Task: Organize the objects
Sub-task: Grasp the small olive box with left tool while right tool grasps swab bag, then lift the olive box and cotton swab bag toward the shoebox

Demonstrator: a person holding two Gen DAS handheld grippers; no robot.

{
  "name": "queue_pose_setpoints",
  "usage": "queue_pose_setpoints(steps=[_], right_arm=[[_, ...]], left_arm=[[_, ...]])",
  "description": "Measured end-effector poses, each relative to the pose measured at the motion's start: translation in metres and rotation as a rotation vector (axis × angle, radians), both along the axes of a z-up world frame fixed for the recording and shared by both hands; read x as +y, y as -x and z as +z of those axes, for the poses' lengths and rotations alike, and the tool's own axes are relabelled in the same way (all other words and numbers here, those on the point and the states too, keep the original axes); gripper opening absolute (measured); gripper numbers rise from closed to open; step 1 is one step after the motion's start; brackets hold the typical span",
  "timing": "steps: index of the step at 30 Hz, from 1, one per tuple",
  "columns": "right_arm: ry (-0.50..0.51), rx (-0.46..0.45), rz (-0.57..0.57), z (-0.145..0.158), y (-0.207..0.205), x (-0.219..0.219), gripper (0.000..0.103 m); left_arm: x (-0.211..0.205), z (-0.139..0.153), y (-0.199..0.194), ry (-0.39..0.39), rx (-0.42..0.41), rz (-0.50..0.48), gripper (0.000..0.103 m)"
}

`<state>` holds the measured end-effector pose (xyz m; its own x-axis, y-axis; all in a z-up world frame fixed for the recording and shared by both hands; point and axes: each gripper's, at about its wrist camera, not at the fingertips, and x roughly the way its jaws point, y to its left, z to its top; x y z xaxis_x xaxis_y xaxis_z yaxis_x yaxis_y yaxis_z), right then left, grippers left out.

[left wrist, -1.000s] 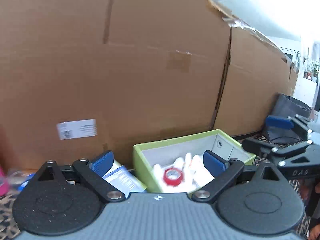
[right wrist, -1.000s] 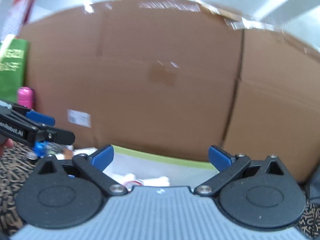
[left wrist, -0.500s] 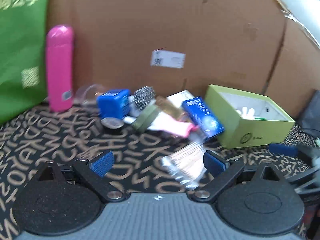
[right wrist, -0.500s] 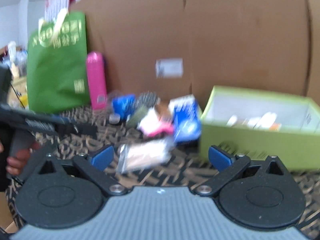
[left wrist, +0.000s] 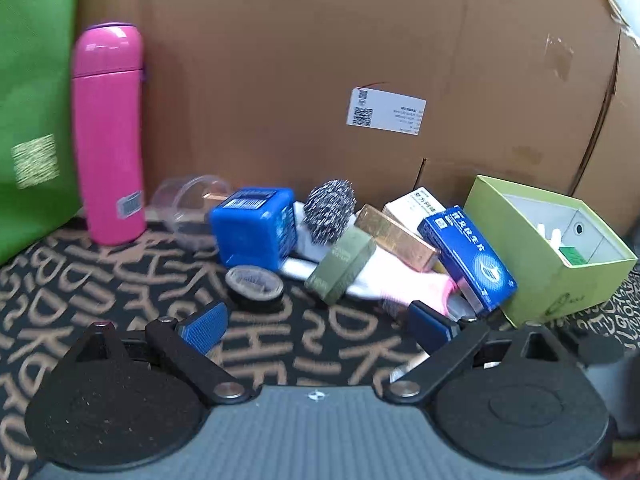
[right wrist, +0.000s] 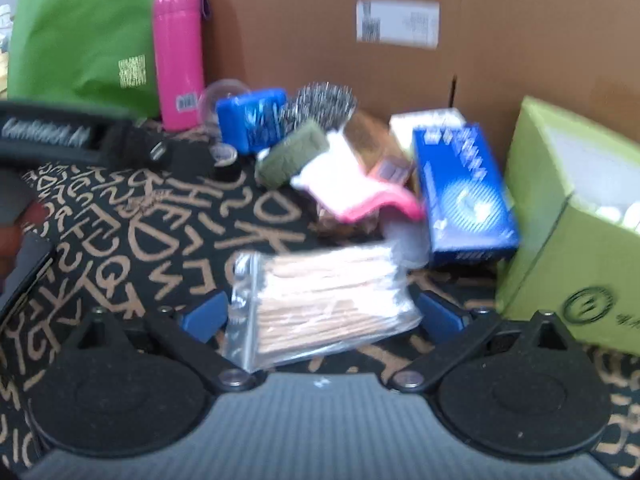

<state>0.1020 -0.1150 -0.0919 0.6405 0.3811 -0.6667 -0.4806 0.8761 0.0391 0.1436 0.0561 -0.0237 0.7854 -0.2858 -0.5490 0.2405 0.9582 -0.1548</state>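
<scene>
Crinkly clear bag [right wrist: 320,304] between spread right claw [right wrist: 320,316].

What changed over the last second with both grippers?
Both grippers pulled back from above the green box and dropped toward the patterned cloth. The right gripper, jaws open, now straddles the clear bag of sticks; the left gripper stays open and empty. The clutter hasn't moved.
</scene>
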Motion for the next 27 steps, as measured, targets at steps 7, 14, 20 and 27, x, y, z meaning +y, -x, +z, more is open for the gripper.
queue_pose_setpoints(steps=[7,14,20,27], right_arm=[[-0.004,-0.029,-0.016,0.004,0.014,-0.012,0.07],[-0.034,-0.02,-0.044,0.012,0.047,-0.04,0.07],[-0.044,-0.004,-0.04,0.02,0.07,-0.059,0.071],[-0.016,-0.048,-0.018,0.021,0.078,-0.061,0.092]], left_arm=[[-0.032,-0.005,-0.036,-0.062,-0.044,-0.092,0.088],[-0.042,-0.021,-0.059,-0.094,-0.001,-0.116,0.06],[-0.034,-0.018,-0.043,-0.044,0.067,-0.16,0.026],[-0.031,-0.021,0.019,0.01,0.19,-0.321,0.023]])
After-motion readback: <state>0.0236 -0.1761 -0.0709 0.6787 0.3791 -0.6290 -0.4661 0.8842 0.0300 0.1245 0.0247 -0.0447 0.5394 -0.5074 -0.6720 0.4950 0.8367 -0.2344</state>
